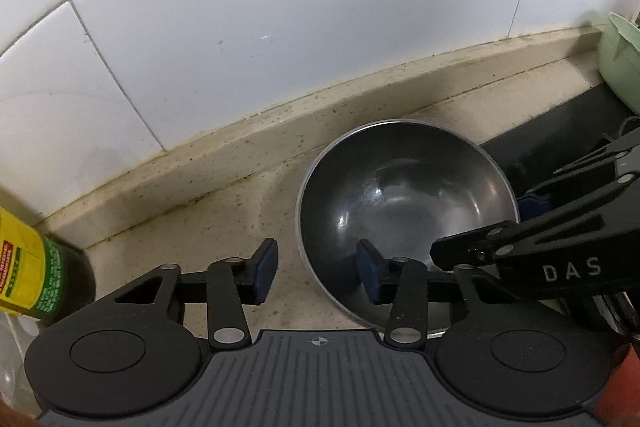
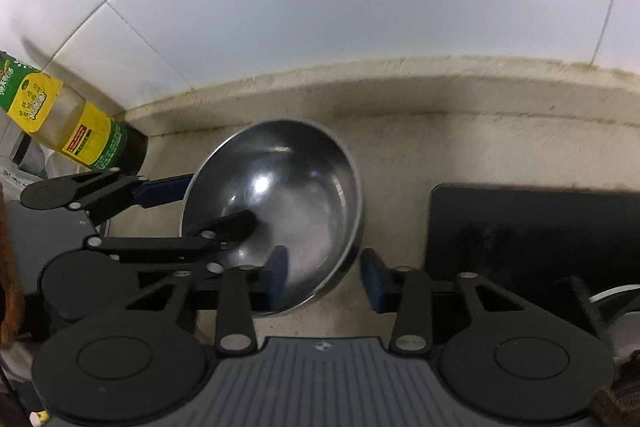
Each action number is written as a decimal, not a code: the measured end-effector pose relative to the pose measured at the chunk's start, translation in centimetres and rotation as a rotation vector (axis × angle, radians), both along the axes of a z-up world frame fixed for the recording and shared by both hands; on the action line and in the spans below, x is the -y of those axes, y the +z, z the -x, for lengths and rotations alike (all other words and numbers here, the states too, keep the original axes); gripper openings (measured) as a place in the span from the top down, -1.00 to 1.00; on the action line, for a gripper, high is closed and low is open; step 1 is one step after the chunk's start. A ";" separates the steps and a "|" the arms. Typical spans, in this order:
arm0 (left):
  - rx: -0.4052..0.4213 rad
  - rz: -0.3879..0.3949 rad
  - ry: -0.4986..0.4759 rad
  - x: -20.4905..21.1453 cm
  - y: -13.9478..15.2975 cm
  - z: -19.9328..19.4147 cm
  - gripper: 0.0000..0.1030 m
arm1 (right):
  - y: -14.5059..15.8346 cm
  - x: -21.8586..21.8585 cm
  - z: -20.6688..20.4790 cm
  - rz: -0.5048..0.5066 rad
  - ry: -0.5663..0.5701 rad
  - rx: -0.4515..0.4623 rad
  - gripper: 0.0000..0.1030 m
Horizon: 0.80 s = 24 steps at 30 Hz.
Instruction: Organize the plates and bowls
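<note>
Your green bottle was cut off by the left edge, its cap unseen. The pale green container ran off the right edge. Your tongs hid the steel bowl's near rim.

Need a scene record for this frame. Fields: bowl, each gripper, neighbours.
bowl: steel bowl, empty, on beige counter by tiled wall
left gripper: jaws apart, straddling the bowl's rim, one pad inside, one outside; no pad visibly pressing
right gripper: jaws apart, straddling another part of the rim the same way
left of bowl: bottle with yellow-green label
right of bowl: black mat; pale green container beyond it
</note>
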<state>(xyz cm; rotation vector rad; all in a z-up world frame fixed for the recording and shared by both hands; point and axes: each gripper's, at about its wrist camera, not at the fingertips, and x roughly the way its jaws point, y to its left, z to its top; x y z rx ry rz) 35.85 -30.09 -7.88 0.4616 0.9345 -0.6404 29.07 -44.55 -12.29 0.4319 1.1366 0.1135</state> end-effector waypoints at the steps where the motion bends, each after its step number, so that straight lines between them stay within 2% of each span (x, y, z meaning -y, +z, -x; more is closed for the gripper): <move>1: 0.000 0.004 -0.002 0.0 0.0 -0.1 0.07 | -0.1 0.1 -0.1 -0.005 -0.003 0.002 0.43; 4: -0.004 0.010 -0.011 0.3 -0.1 0.0 0.18 | -0.1 0.3 -0.4 -0.009 -0.009 0.005 0.46; 14: -0.008 0.015 0.005 0.4 -0.2 -0.2 0.18 | -0.2 0.2 -1.0 -0.016 -0.026 0.013 0.52; 24: 0.011 0.040 0.017 -0.1 1.2 -0.2 0.21 | 0.3 0.5 -0.7 -0.019 -0.033 0.031 0.52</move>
